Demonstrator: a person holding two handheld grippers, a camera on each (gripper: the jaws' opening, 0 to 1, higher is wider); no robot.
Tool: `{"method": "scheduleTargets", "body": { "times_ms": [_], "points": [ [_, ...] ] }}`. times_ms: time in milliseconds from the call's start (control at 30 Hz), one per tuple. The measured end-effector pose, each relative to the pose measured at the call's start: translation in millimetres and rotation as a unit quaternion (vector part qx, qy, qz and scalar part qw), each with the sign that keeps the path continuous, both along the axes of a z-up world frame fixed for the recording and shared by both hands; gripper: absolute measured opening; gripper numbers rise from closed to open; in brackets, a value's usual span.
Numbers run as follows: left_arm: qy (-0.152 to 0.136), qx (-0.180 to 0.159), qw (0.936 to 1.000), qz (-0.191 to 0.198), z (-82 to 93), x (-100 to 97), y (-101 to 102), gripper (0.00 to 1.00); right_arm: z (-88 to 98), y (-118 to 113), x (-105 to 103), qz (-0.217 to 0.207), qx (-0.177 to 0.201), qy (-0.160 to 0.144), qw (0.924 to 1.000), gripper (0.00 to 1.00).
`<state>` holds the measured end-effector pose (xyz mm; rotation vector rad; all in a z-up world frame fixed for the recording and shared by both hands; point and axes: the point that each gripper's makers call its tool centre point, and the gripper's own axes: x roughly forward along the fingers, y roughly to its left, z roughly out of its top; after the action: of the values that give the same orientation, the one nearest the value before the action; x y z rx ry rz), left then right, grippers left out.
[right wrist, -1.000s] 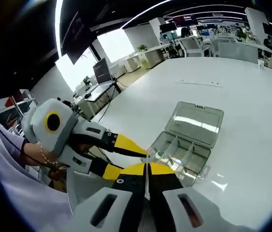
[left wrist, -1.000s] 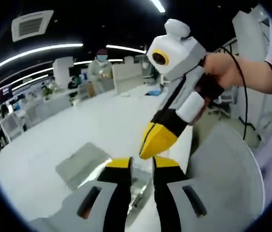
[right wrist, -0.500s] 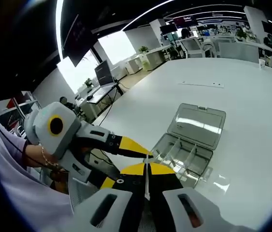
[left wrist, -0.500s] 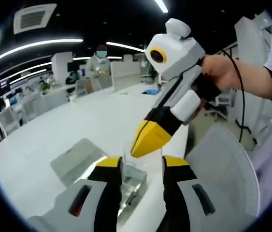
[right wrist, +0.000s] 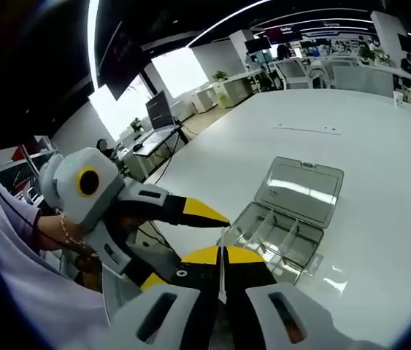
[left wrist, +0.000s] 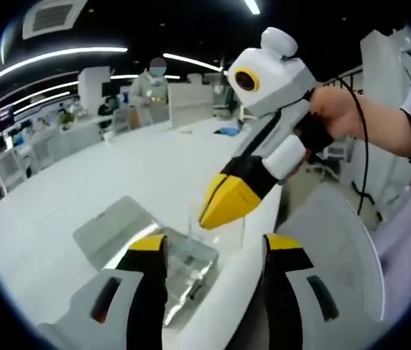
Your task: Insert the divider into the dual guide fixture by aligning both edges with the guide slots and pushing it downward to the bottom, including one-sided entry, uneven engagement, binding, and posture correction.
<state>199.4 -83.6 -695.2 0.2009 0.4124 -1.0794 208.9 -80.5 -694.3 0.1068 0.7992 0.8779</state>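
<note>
The left tongs (left wrist: 212, 251) stand wide apart, with nothing between their yellow-tipped jaws. Between and just beyond them, in the left gripper view, a thin clear divider (left wrist: 216, 232) stands upright, held from above by the right tongs (left wrist: 206, 220), whose yellow tips are pinched together on its top edge. In the right gripper view the right tongs (right wrist: 221, 255) are narrow, closed on the divider (right wrist: 222, 271), which shows edge-on as a thin pale line between the jaws.

Below the divider sits a clear plastic compartment box (right wrist: 278, 237) on the white desk (right wrist: 380, 146), with its hinged lid (right wrist: 298, 191) laid open behind it. Several partitions already stand inside the box. The divider hangs over the near end of the box; whether its lower edge has entered the guide slots cannot be told.

A person's hand (left wrist: 334, 113) grips the right tongs' handle, and another hand (right wrist: 63, 240) holds the left tongs (right wrist: 198, 230).
</note>
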Motion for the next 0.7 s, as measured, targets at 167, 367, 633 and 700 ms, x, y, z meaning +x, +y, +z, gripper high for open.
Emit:
{"method": "scheduleTargets", "body": {
  "times_ms": [167, 367, 633, 700],
  "points": [
    [0.010, 0.009, 0.9999, -0.001, -3.4, -2.2, 6.6, 0.56, -1.1, -0.4, -0.2, 0.002, 0.001, -0.002, 1.0000, 0.00],
    [0.026, 0.020, 0.9994, -0.007, -7.6, -8.5, 18.6, 0.58, -2.3, -0.8, -1.6, 0.007, 0.000, -0.005, 1.0000, 0.00],
    [0.044, 0.034, 0.9984, 0.007, -13.7, -15.6, 44.3, 0.58, -6.5, 0.9, -3.4, 0.019, -0.005, -0.008, 0.9998, 0.00],
    [0.048, 0.032, 0.9982, 0.016, -14.3, -14.9, 51.1, 0.58, -7.7, 2.1, -3.4, 0.025, -0.007, -0.011, 0.9996, 0.00]
  ]
}}
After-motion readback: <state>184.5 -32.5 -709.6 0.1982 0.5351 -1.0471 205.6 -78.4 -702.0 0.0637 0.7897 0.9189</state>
